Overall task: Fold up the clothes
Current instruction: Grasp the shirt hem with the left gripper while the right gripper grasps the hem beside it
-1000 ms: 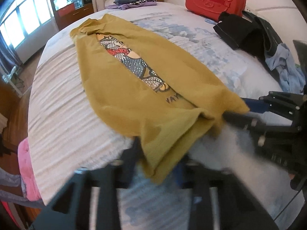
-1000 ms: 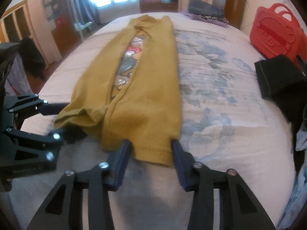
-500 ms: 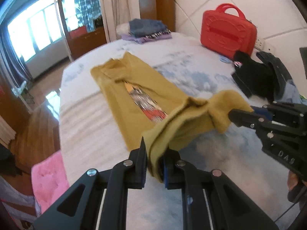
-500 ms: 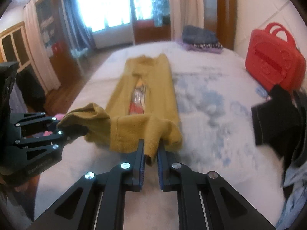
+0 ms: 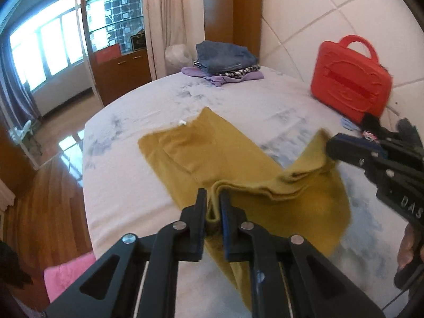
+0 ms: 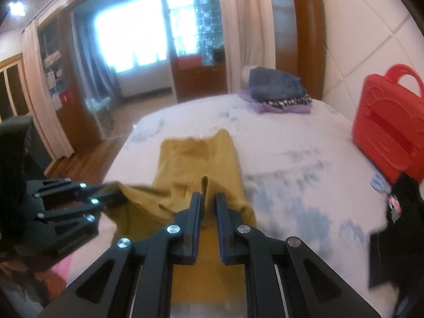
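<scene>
Grippers mid-fold, each clamped on the mustard shirt's hem.
Left gripper [image 5: 212, 206] and right gripper [image 6: 209, 204] hold the mustard shirt [image 5: 201, 145] raised above the bed [image 5: 127, 190]; far half lies flat, so laying over and smoothing remain.

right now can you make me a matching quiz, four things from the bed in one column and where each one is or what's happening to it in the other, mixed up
Things:
1. mustard shirt
2. red case
3. jeans
4. pink cloth

Place or state:
A. on top of the folded pile at the far end of the bed
B. low beside the near left edge of the bed
C. standing against the white wall on the right
D. near end lifted off the bed, pinched by the left gripper and the right gripper

Pairs: 1-D, 2-C, 3-A, 4-B
</scene>
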Demonstrator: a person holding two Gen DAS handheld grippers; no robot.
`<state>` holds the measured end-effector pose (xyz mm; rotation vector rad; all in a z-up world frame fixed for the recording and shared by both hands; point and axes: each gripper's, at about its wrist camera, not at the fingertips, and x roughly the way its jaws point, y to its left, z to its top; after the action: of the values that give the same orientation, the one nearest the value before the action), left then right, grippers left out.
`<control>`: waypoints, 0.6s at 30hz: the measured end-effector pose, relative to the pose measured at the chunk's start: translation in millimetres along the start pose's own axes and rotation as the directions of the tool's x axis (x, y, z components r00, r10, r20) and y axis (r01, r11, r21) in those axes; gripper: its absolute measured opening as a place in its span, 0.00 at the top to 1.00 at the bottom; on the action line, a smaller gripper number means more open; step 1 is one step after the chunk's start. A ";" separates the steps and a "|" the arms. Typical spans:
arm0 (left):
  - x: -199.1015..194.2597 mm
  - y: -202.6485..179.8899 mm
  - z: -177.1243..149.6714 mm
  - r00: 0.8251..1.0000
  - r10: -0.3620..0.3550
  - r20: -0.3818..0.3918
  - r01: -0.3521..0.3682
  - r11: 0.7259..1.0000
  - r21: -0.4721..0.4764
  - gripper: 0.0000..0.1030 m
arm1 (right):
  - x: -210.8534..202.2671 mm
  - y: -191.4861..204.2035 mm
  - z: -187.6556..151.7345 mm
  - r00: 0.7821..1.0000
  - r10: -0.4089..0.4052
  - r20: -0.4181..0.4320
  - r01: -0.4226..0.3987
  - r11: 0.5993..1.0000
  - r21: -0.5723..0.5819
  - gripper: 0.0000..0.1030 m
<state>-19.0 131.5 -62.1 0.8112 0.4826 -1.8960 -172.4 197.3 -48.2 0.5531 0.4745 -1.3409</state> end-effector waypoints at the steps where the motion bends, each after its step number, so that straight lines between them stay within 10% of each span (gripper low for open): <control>1: 10.4 5.1 6.4 1.000 -0.008 -0.005 0.008 1.000 0.003 0.93 | 12.7 -1.5 9.3 1.000 -0.004 -0.004 0.004 1.000 0.004 0.90; 18: 85.8 29.8 -34.9 0.937 -0.221 -0.271 0.174 0.967 -0.187 0.93 | 124.2 -31.1 -3.1 0.953 0.028 -0.302 -0.020 0.999 0.031 0.76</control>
<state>-6.3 86.3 -147.3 0.9677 0.9185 -1.8973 -182.0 99.4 -130.1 0.7908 0.6980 -1.2455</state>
